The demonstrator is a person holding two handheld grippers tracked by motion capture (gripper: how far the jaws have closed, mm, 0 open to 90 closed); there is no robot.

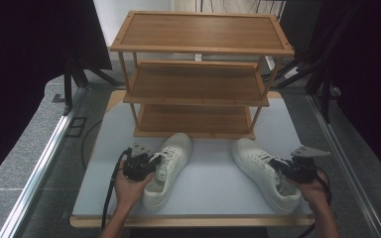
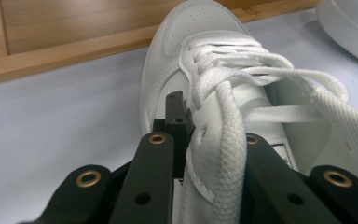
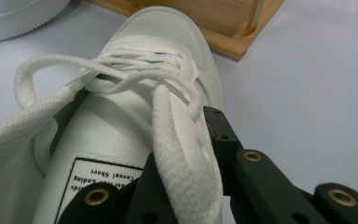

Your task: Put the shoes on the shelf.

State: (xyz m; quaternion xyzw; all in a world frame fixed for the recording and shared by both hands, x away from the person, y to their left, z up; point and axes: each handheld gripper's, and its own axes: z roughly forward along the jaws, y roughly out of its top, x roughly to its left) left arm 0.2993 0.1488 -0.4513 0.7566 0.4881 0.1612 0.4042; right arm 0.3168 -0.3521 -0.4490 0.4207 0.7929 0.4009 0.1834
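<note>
Two white lace-up shoes lie on the pale table point(image 1: 213, 186) in front of a wooden rack point(image 1: 198, 74), toes toward it. My left gripper point(image 1: 151, 163) is shut on the outer side wall of the left shoe point(image 1: 173, 153) beside its laces. In the left gripper view the gripper point(image 2: 205, 123) has one finger point(image 2: 175, 116) outside the left shoe point(image 2: 200, 42) and the other jaw inside the opening. My right gripper point(image 1: 280, 168) is shut on the outer side wall of the right shoe point(image 1: 258, 163). The right gripper view shows that gripper point(image 3: 182, 135), with a finger point(image 3: 219, 130) outside the right shoe point(image 3: 158, 37).
The three-tier bamboo rack stands at the table's far half, all shelves bare; its bottom frame point(image 2: 65, 51) point(image 3: 233, 32) is just beyond the shoe toes. Dark stands and a metal rail flank the table. Cables trail from both grippers off the near edge.
</note>
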